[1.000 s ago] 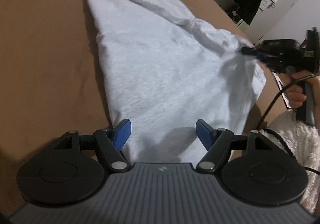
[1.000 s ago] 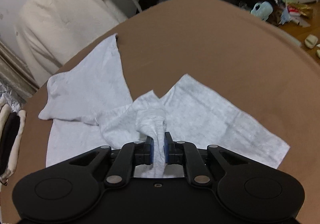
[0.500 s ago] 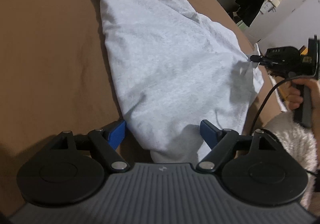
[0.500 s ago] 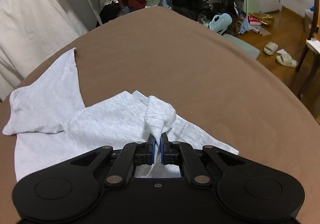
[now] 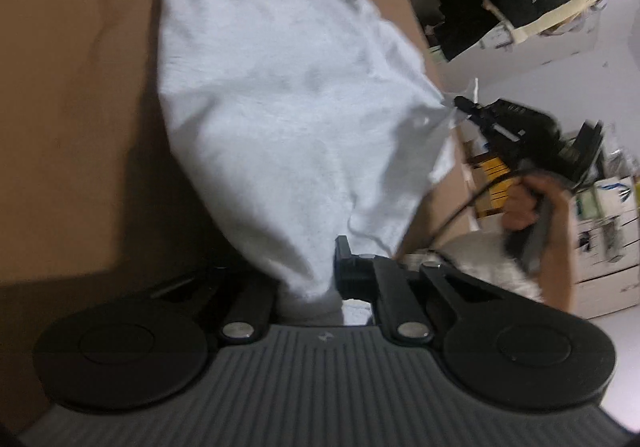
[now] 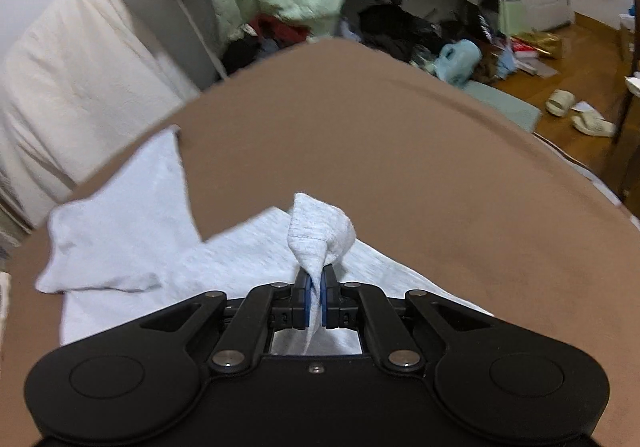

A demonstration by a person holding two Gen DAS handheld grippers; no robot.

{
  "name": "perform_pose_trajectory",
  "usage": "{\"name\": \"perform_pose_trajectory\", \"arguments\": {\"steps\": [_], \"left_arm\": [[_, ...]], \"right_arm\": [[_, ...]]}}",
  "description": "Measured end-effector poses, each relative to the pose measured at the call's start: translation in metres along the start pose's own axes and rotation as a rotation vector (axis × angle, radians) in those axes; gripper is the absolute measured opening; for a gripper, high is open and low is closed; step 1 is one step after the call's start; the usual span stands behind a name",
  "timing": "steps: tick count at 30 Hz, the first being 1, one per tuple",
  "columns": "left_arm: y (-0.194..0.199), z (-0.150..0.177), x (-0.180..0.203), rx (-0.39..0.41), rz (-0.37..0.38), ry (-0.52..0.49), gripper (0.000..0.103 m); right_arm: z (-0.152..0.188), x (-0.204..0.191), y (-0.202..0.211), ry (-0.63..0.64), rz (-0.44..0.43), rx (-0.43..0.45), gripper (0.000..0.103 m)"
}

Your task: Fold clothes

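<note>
Grey cotton T-shirt (image 5: pixel 288 95) lies stretched across the brown bed cover (image 6: pixel 400 151), its near edge lifted at two places. The left gripper (image 5: pixel 316 275) has just clamped down on a bunch of the fabric at one corner. The right gripper (image 6: pixel 315 301), held by a person's hand (image 5: pixel 524 203), pinches a gathered fold of the hem between its blue pads (image 6: pixel 305 299).

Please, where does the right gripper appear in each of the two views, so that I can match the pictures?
Left wrist view: right gripper at the right edge, pinching the grey garment.
Right wrist view: right gripper bottom centre, shut on a bunched fold.
Shared landmark: the grey garment on the brown surface.
</note>
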State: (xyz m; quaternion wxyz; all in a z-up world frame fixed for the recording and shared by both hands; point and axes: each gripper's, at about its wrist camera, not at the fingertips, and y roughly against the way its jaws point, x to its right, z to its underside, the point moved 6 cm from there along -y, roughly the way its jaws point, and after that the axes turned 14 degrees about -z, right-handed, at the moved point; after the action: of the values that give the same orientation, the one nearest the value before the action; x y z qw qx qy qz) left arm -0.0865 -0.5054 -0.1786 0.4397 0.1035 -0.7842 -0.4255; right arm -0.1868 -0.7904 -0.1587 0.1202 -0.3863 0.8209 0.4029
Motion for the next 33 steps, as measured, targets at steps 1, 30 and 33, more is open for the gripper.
{"name": "perform_pose_trajectory", "arguments": {"steps": [1,30,33], "left_arm": [[0.009,-0.001,0.006,0.012,-0.006,0.0,0.007],[-0.027,-0.027,0.094,0.274,-0.373,-0.634,0.055],[-0.06,-0.041,0.099,0.177,-0.211,-0.537,0.055]], "right_arm": [[-0.002,-0.003,0.008,0.016,-0.023,0.033,0.004],[0.011,0.075,0.05,-0.479,-0.074,-0.04,0.04],[0.022,0.085,0.05,-0.573,-0.193,-0.067,0.043]]}}
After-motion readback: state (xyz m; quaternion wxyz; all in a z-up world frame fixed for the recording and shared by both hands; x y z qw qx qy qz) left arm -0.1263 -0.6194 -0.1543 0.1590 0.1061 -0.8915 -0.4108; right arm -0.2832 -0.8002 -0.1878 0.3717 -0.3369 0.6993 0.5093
